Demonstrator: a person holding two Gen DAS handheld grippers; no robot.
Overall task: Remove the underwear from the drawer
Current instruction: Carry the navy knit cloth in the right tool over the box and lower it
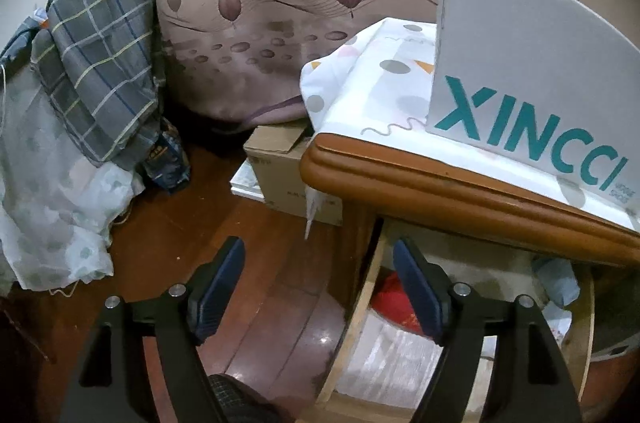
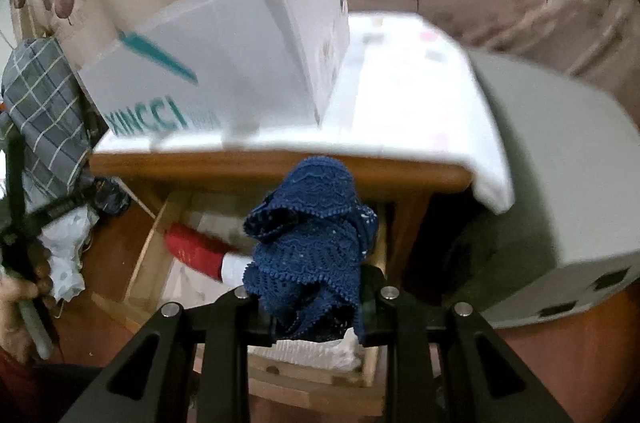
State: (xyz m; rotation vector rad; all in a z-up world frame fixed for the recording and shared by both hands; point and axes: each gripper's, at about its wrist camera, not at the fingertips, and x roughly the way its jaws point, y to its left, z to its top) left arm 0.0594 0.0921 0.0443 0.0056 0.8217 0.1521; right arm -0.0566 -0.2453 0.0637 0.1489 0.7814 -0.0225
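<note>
The dark blue lace underwear (image 2: 308,251) hangs bunched between the fingers of my right gripper (image 2: 310,307), which is shut on it above the open wooden drawer (image 2: 148,255). A red item (image 2: 196,251) and white fabric (image 2: 312,347) lie in the drawer below. In the left wrist view my left gripper (image 1: 320,287) stands open with nothing between its blue pads (image 1: 218,291). It straddles the left wall of the drawer (image 1: 360,303), where the red item (image 1: 390,295) shows behind the right finger. The left gripper's black frame (image 2: 20,223) and a hand (image 2: 16,295) show at the far left of the right wrist view.
The nightstand's wooden top (image 1: 440,179) carries a white patterned cloth (image 1: 372,83) and a white XINCCI box (image 1: 532,63). A cardboard box (image 1: 280,171) sits on the wooden floor (image 1: 256,303). Plaid fabric (image 1: 100,55) hangs at the left. A large grey object (image 2: 560,183) stands to the right.
</note>
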